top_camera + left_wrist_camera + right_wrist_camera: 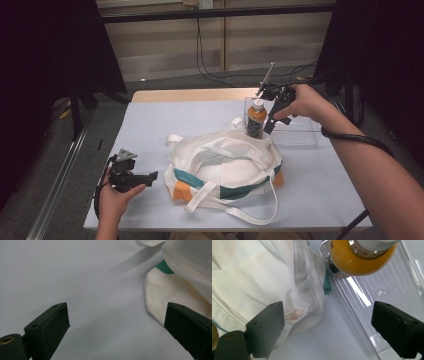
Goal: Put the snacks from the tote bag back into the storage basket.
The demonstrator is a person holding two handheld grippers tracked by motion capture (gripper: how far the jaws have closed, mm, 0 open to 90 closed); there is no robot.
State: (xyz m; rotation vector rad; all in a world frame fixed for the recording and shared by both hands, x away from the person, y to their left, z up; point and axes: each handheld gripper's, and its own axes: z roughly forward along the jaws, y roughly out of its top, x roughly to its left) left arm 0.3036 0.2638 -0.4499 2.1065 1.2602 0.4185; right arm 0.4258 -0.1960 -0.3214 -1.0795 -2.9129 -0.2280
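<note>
Two tools, both gaping wide with nothing held. Left tool (150, 176) sits low on the worktop (150, 125), pointing at the bag (225, 167). Right tool (267, 125) hangs tilted down beside the bottle (256, 119), which stands in the clear tray (300, 135) behind the bag.

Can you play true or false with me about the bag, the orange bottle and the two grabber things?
1. The orange bottle stands upright in the clear tray. True.
2. The right hand-held gripper is squeezing the bottle. False: its jaws are open and hold nothing, beside the bottle.
3. The cloth bag lies on the table between the two hands. True.
4. The left hand-held gripper holds the bag's strap. False: it is open and apart from the bag.
5. The bottle lies inside the bag. False: it is in the tray behind the bag.
</note>
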